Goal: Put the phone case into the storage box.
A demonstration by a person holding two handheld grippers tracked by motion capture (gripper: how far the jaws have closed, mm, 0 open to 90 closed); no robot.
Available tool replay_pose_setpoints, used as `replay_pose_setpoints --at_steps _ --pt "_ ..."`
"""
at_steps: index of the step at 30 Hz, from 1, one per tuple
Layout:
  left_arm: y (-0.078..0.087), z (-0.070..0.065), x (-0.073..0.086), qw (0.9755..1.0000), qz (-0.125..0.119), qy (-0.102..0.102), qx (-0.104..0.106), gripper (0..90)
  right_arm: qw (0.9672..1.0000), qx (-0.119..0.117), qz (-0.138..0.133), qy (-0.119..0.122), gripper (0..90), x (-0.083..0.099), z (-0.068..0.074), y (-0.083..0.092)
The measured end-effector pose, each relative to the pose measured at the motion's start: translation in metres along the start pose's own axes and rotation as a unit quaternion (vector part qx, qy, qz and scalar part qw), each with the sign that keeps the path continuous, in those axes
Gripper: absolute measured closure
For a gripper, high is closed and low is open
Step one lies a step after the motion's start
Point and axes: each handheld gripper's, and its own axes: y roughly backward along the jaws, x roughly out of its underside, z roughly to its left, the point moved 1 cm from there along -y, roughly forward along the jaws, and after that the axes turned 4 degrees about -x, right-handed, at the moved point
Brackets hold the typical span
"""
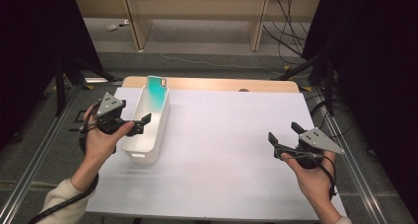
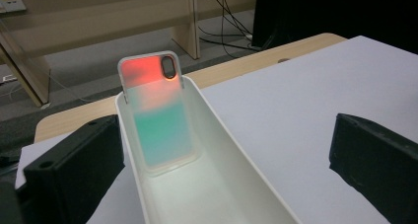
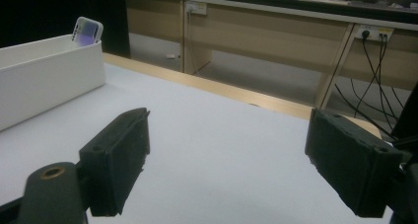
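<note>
Leaning against the far end wall of the long white plastic bin [image 1: 148, 128], the translucent phone case with a red-to-teal tint [image 1: 157, 92] stands nearly upright, its top edge and camera cut-out poking above the rim at about 11 o'clock on the white-covered counter [image 1: 222, 145]. The left tool [image 1: 143, 123] hovers with jaws spread wide and empty, straddling the bin's near end. The right tool [image 1: 283, 137] is also spread open and empty, well apart at 4 o'clock.

The case looks thin and slick, so a pinch on its free top edge could make it slip, flex, or slide down flat into the bin. Reaching in at an angle risks a jaw catching the bin wall and dragging the light bin across the counter, since nothing steadies it.
</note>
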Motion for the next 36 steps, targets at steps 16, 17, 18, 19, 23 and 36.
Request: replay_pose_setpoints --at_steps 16,17,18,19,23,36 --pt "0.036 -0.022 0.009 0.9992 -0.026 -0.006 0.028 0.0 1.0 -0.002 0.003 -0.002 18.0 0.001 0.001 0.001" --pt "0.039 -0.023 0.01 0.9992 -0.028 -0.006 0.029 0.0 1.0 -0.001 0.003 -0.003 18.0 0.001 0.001 0.001" --pt "0.041 -0.023 0.01 0.9991 -0.028 -0.007 0.03 0.0 1.0 -0.001 0.004 -0.003 18.0 0.001 0.001 0.002" --pt "0.042 -0.024 0.011 0.9991 -0.03 -0.008 0.031 0.0 1.0 0.0 0.003 0.0 18.0 0.001 0.001 0.002" --pt "0.049 -0.027 0.015 0.9989 -0.032 -0.011 0.033 0.0 1.0 -0.001 0.005 -0.002 18.0 0.003 0.0 0.003" --pt "0.06 -0.035 0.032 0.9969 -0.041 -0.022 0.062 0.0 0.9998 -0.019 0.01 0.0 18.0 0.008 0.005 0.005"
